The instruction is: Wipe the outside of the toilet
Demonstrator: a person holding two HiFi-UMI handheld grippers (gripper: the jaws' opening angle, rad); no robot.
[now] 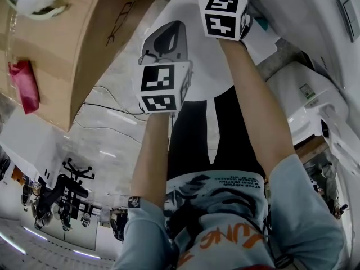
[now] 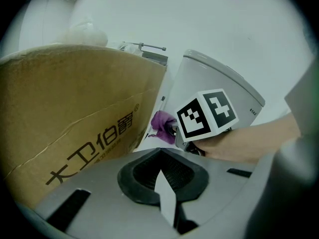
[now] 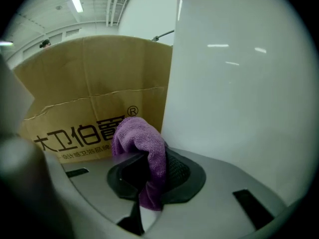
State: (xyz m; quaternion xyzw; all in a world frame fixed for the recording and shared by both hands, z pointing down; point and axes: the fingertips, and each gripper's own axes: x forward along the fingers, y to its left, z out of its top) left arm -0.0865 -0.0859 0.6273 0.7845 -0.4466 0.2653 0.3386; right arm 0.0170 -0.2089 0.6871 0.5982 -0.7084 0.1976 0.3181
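The white toilet tank fills the right of the right gripper view. My right gripper is shut on a purple cloth, which sits close to the tank's side near its base. In the left gripper view the tank stands ahead, with the right gripper's marker cube and the purple cloth low beside it. My left gripper hangs back, shut with nothing in it. In the head view it is nearer me than the right marker cube.
A large brown cardboard box with printed characters stands right next to the tank, leaving a narrow gap. A red rag lies by the box. Another white toilet stands on the right. Thin cables cross the floor.
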